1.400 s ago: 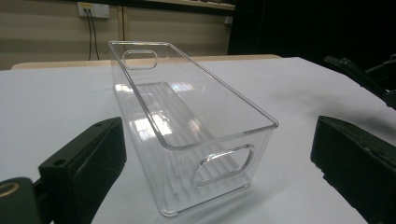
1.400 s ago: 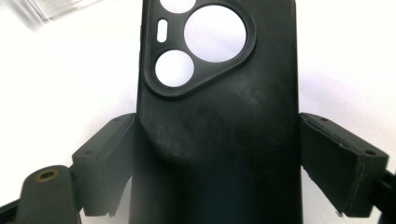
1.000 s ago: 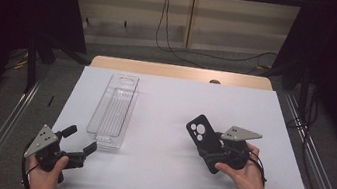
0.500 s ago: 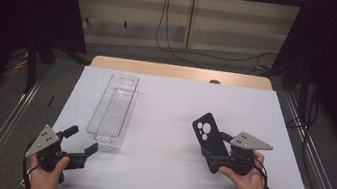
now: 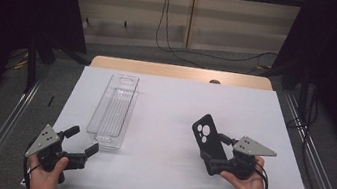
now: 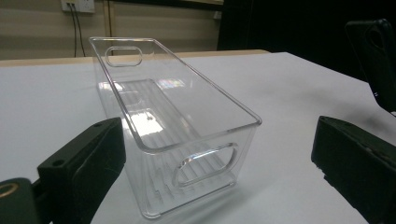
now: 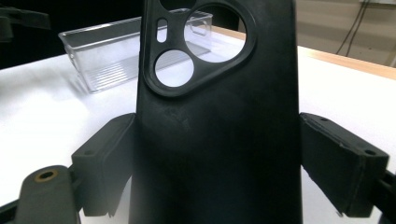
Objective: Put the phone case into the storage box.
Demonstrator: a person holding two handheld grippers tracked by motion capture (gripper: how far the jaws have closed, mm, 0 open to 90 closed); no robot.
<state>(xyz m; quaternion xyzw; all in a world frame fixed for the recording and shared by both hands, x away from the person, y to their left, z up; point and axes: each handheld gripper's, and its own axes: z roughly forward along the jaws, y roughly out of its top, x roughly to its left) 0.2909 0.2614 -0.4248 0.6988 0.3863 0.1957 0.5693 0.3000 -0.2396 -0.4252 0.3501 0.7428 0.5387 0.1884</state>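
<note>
White table unchanged; phone case pinched in right tongs now more upright; left tongs spread.

A black phone case with round camera cutouts stands tilted, clamped by its sides in my right jaws above the white bench; a clear plastic bin lies empty, lengthwise, well apart.
</note>
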